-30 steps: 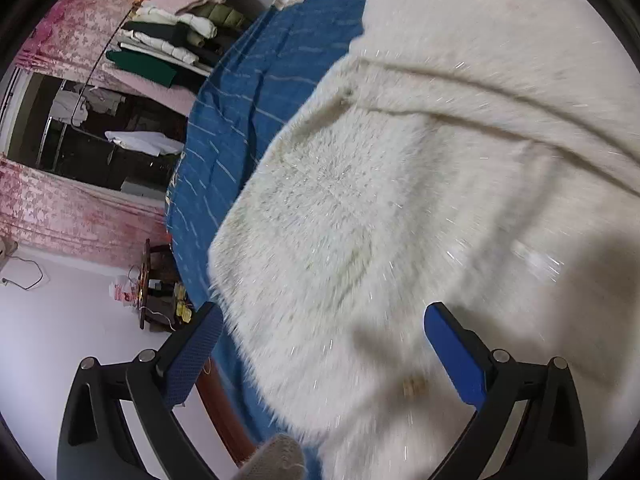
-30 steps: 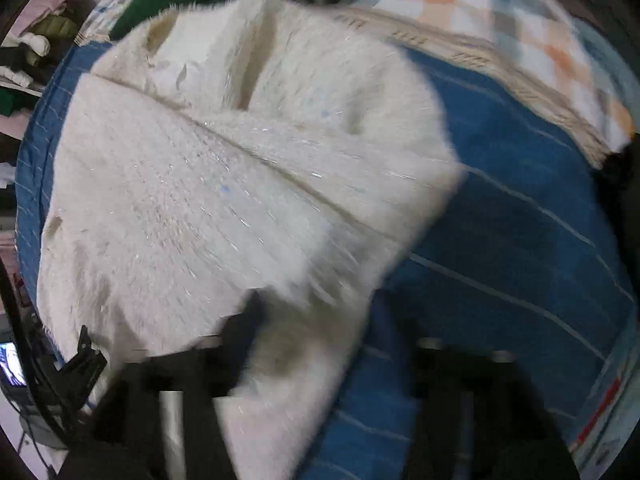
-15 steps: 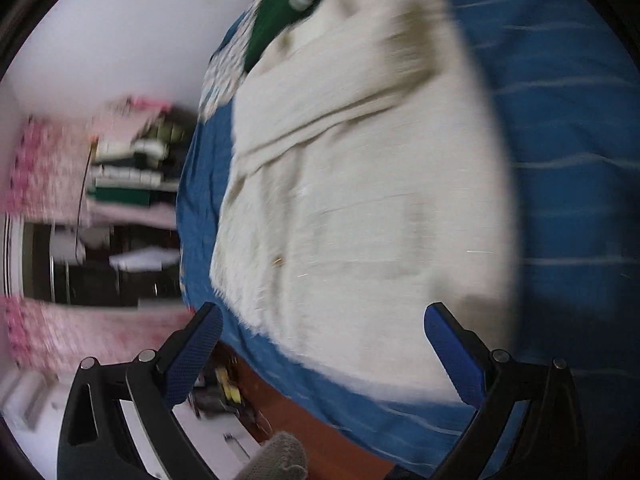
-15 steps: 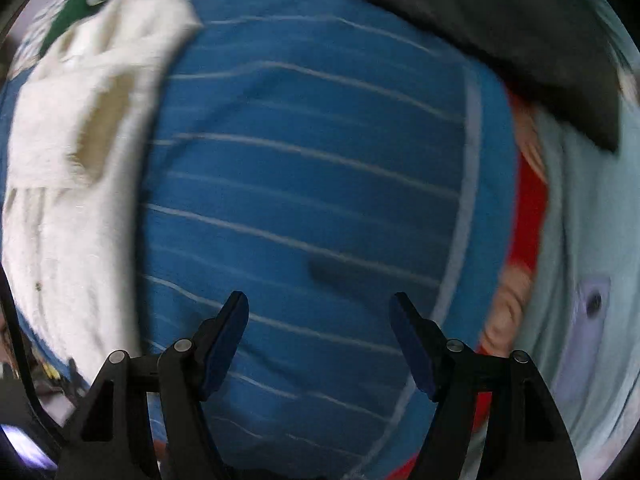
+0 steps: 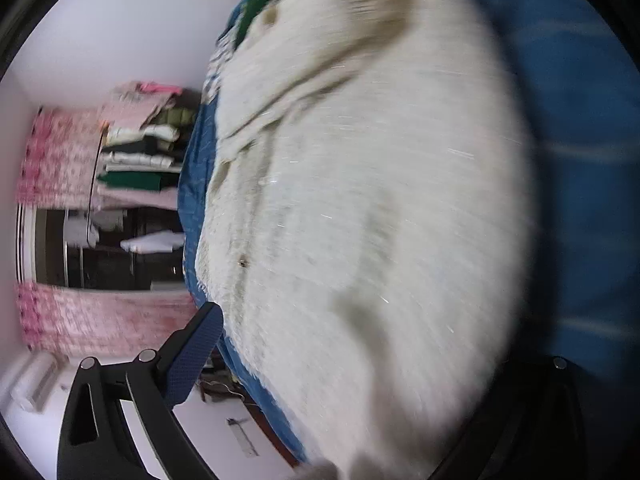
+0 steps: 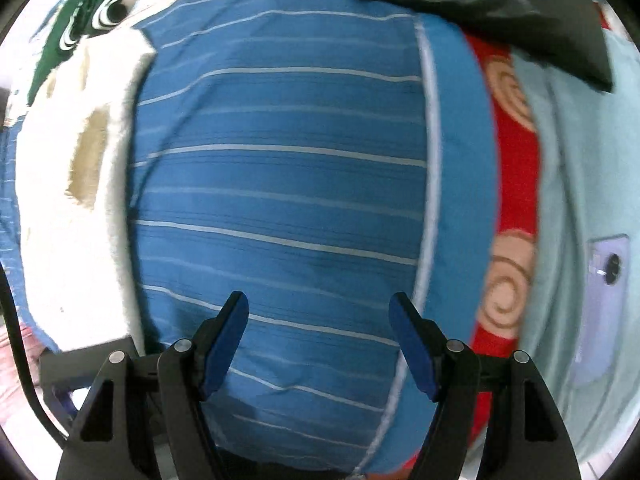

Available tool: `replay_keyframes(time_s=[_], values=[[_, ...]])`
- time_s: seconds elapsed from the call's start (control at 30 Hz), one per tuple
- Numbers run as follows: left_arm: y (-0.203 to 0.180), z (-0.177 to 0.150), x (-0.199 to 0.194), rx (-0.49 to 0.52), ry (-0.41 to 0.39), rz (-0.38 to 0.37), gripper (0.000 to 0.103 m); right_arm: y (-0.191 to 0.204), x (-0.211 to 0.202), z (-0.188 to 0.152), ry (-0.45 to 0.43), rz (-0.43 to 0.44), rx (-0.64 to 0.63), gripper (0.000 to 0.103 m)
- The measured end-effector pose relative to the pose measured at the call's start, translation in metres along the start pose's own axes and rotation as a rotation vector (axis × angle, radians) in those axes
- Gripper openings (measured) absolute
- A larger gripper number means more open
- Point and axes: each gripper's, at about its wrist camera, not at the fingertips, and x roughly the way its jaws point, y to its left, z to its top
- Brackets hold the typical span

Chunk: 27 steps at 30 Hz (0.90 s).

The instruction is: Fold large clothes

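A fluffy cream-white garment (image 5: 360,220), perhaps a cardigan or sweater, is lying on a blue bedspread with thin white stripes (image 6: 280,168). It is sitting as a fairly compact, rounded slab with one layer overlapping another near its far end, so at least one fold appears to be in place. Blur is hiding the finer edges, and whether more folds are needed cannot be judged with certainty.

The left gripper (image 5: 360,380) is hovering just over the garment's near end. One blue-padded finger (image 5: 192,356) is showing beside the cloth; the other is hidden in shadow behind it. The fingers look spread, holding nothing, though the hidden side makes this a judgement.

The right gripper (image 6: 318,344) is pointing at bare bedspread, its two fingers clearly parted and empty, with the garment off to its left.

Beyond the bed, a shelf of stacked folded clothes (image 5: 140,148) is standing against the wall. Past the bedspread's right edge, a red patterned cloth (image 6: 512,184) and a phone (image 6: 608,272) are lying.
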Motion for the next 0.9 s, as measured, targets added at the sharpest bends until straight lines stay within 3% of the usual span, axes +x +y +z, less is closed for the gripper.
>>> replay_keyframes(time_s=[0.07, 0.13, 0.2, 0.33, 0.43, 0.53, 0.6, 0.63, 0.67, 0.73, 0.77, 0.9], values=[[0.018, 0.005, 0.008, -0.057, 0.011, -0.064, 0.040, 0.013, 0.006, 0.005, 0.001, 0.093, -0.008, 0.078], [0.038, 0.007, 0.008, -0.123, 0.010, -0.142, 0.013, 0.024, 0.018, 0.016, -0.005, 0.231, -0.021, 0.087], [0.054, 0.010, 0.003, -0.146, -0.015, -0.163, 0.013, 0.040, 0.030, 0.032, -0.049, 0.383, -0.019, 0.088], [0.073, 0.013, 0.000, -0.163, -0.018, -0.200, 0.012, 0.081, 0.056, 0.073, -0.040, 0.624, -0.056, 0.088], [0.075, 0.014, 0.000, -0.160, -0.007, -0.223, 0.012, 0.120, 0.075, 0.104, -0.006, 0.805, -0.065, 0.088], [0.084, 0.016, 0.005, -0.168, -0.003, -0.256, 0.013, 0.157, 0.098, 0.126, 0.060, 0.919, -0.034, 0.088], [0.093, 0.019, 0.010, -0.178, -0.002, -0.292, 0.013, 0.180, 0.115, 0.135, 0.126, 0.919, -0.020, 0.087], [0.097, 0.019, 0.012, -0.185, 0.001, -0.307, 0.013, 0.190, 0.120, 0.139, 0.144, 0.895, -0.016, 0.074], [0.101, 0.019, 0.013, -0.191, 0.002, -0.320, 0.013, 0.198, 0.123, 0.140, 0.151, 0.867, -0.016, 0.050], [0.118, 0.018, 0.020, -0.206, 0.011, -0.372, 0.013, 0.212, 0.120, 0.139, 0.148, 0.776, 0.005, 0.030], [0.128, 0.017, 0.024, -0.218, 0.019, -0.404, 0.013, 0.221, 0.119, 0.136, 0.139, 0.766, 0.013, 0.027], [0.185, 0.015, 0.043, -0.278, 0.027, -0.532, 0.014, 0.254, 0.053, 0.120, 0.059, 0.697, -0.009, 0.024]])
